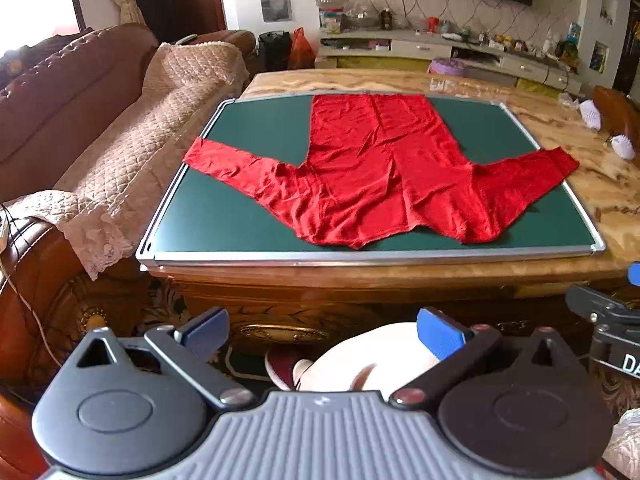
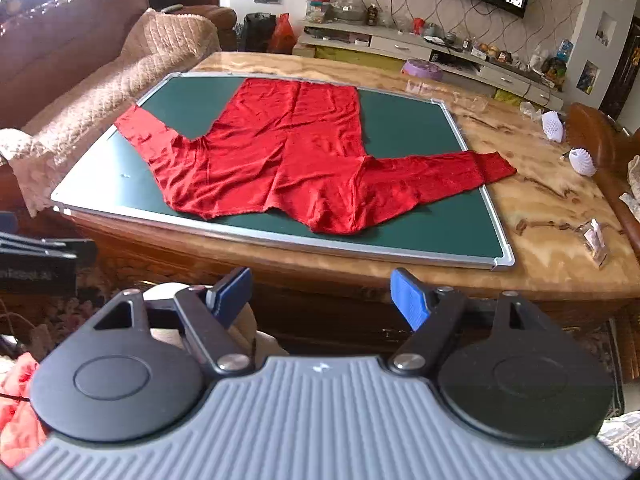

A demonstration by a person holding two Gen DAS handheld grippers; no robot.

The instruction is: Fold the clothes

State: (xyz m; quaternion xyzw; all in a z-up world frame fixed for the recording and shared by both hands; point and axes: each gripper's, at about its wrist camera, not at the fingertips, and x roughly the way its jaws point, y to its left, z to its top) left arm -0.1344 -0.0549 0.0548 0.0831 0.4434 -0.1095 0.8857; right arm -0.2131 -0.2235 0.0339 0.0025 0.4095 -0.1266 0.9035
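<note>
Only the right wrist view shows the crumpled red cloth [image 2: 18,404] low at its left edge (off the table). The long-sleeved red satin shirt [image 1: 376,168] lies flat on the green metal-framed board [image 1: 240,216] on the marbled brown tabletop [image 1: 560,128], body running from the near edge to the far one, sleeves overhanging both side edges. The left gripper [image 1: 322,334] and right gripper [image 2: 320,294] hang before the near edge, fingers spread, empty.

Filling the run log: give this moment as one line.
stage: pre-grasp | shirt: spread flat on board, unfolded | left gripper: open, off table | right gripper: open, off table
</note>
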